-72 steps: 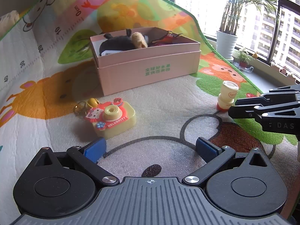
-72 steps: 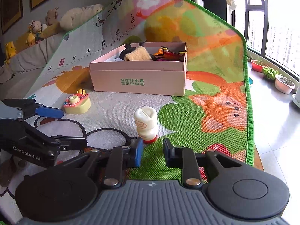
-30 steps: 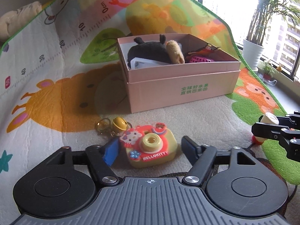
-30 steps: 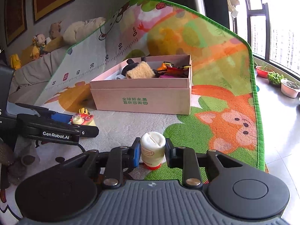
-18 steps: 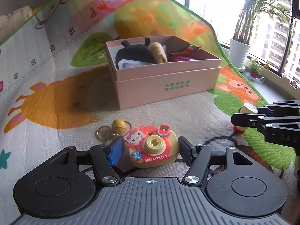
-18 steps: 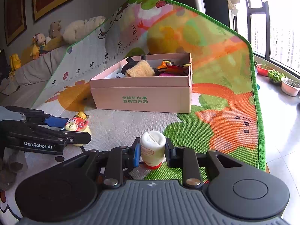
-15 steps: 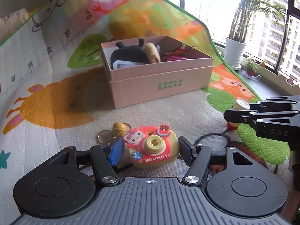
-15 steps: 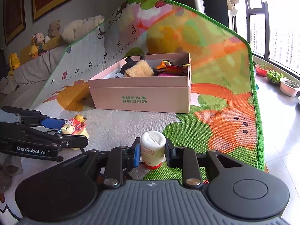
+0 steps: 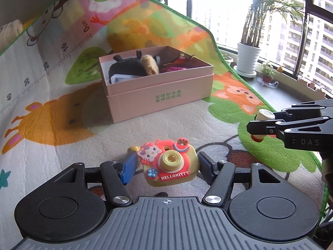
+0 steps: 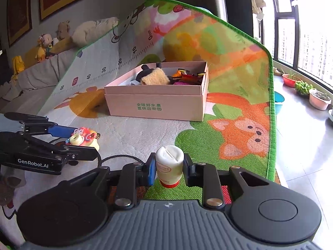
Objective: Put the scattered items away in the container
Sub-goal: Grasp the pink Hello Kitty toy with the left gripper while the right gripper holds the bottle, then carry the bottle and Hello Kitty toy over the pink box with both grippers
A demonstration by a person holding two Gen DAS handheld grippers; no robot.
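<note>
Toy camera (image 9: 169, 164) in yellow and red (Hello Kitty on its face) sits clamped between the two fingers of the left gripper (image 9: 166, 165), lifted clear of the play mat (image 9: 145, 129); a small yellow keyring bell (image 9: 133, 149) peeks out just behind the blue pad (image 9: 129, 166); the jaws press on the camera's two sides, so the hold looks square. Over on the right, the right gripper (image 10: 169, 167) is closed narrow on a small cream squeeze bottle (image 10: 169, 166), which hangs cap-down with its red cap (image 10: 169, 184) below the fingers and off the mat; from the left wrist view the same bottle (image 9: 261, 123) shows in the black jaws, tilted a little.

Beyond both claws, near the mat's raised back edge, stands the pink box (image 9: 162, 95), open-topped, already holding a black plush (image 9: 127, 67), a tan furry toy (image 9: 150, 65) and some red and magenta pieces (image 9: 177, 65); it is well apart from either gripper.

Judging by this, both pickups are done and the carry to the box is the step in hand. Next, each claw needs to travel forward and rise above the box rim, then stop over a free patch (the near right corner seems least crowded) before letting go; taking turns would keep the two tools from crowding each other above the opening; the bell may dangle and snag the rim.
</note>
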